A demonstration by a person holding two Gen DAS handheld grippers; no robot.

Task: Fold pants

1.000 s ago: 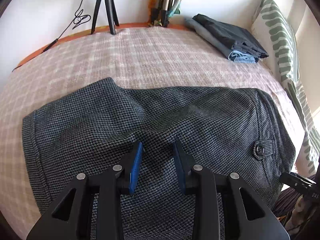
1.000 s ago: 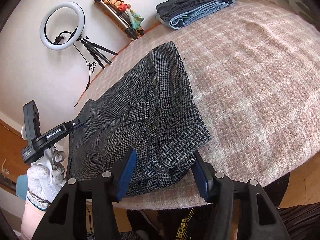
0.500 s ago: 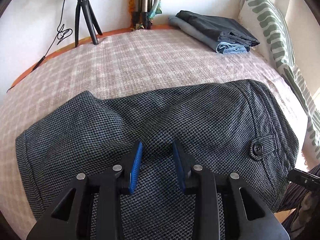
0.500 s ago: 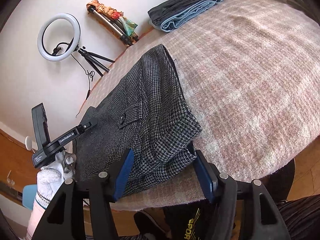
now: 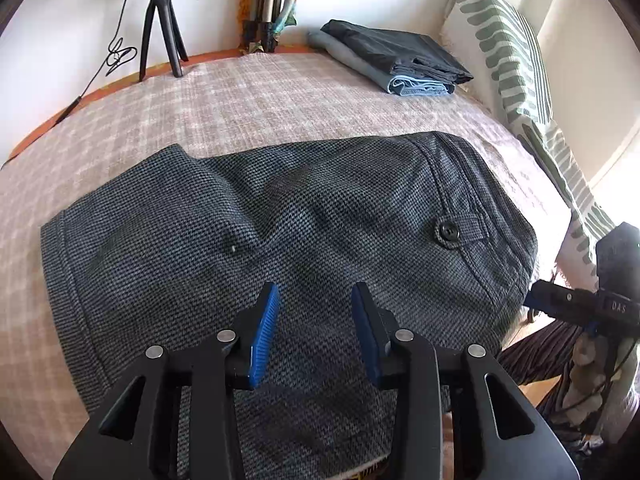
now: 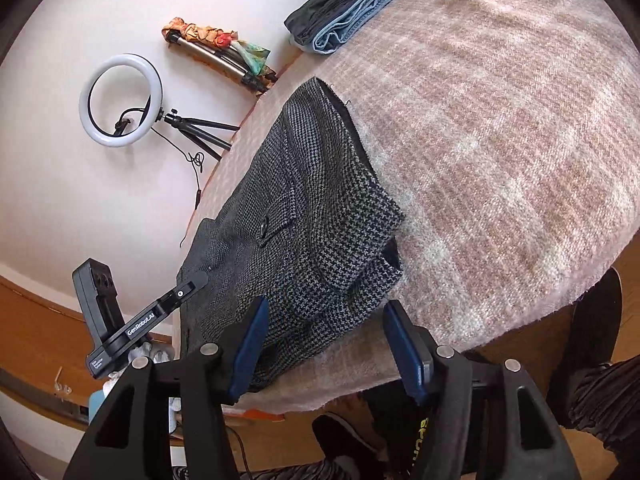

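ring light (image 6: 121,101): stood on a small tripod (image 5: 161,26) against the white wall, at the far left edge of the bed.
bed (image 5: 248,108): covered by a pink-and-cream checked blanket.
houndstooth pants (image 5: 280,216): laid folded across the near part of the bed, waistband end to the right in the left wrist view, a buttoned pocket flap (image 5: 450,234) facing up; the near edge is reached close to the bed's edge.
left gripper (image 5: 315,330): held above the pants' near part; the jaws are being opened, nothing is pinched between the blue pads, and the cloth is seen flat beneath them.
right gripper (image 6: 326,346): held at the pants' waistband corner by the bed edge; the jaws are set fairly wide, with the corner seen between them but not pressed.
folded clothes (image 5: 394,60): stacked at the far right corner, dark garment over blue denim.
striped pillow (image 5: 516,64): propped along the right side.
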